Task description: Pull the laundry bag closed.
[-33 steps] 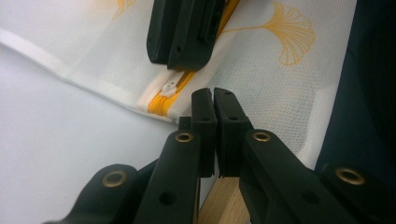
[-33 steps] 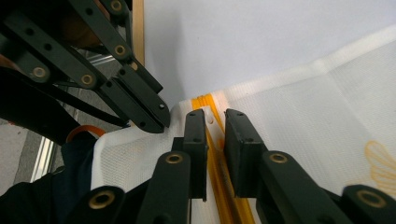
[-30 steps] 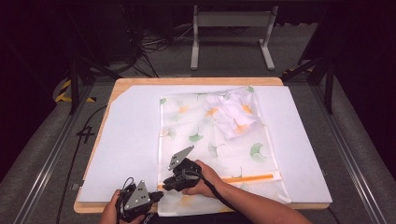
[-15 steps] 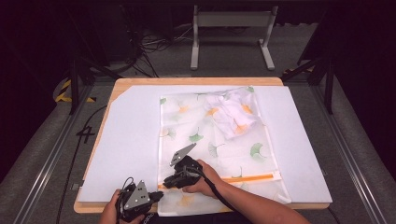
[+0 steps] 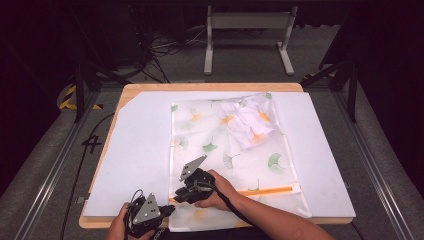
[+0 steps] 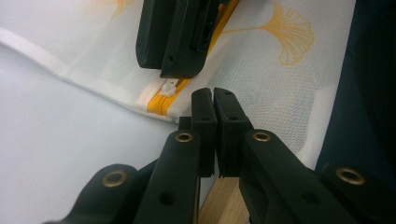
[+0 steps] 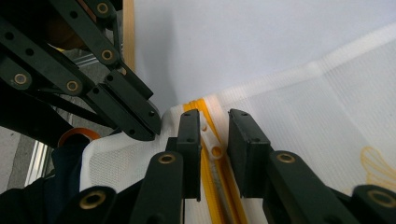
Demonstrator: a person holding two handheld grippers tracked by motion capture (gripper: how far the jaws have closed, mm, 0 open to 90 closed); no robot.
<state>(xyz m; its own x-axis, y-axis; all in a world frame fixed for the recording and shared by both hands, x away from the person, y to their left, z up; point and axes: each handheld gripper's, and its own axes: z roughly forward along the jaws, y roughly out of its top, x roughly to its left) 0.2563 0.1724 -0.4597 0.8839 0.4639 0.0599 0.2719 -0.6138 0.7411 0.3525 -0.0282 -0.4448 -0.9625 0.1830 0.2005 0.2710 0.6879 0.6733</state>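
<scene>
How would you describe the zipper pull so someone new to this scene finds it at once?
Start at the white mesh laundry bag printed with ginkgo leaves, lying on the white sheet. Follow its orange zipper to the end nearest the person's left. The zipper pull is the small white tab with a hole, between the right gripper's open jaws.

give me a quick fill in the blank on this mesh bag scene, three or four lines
The zipper of the mesh bag is coloured ____.
The white zipper pull lies between the jaws of the ____ hand-held gripper.
The left hand-held gripper has its jaws ____ on the bag's near edge.
The leaf prints on the bag are orange and ____.

Missing words: orange; right; shut; green
</scene>
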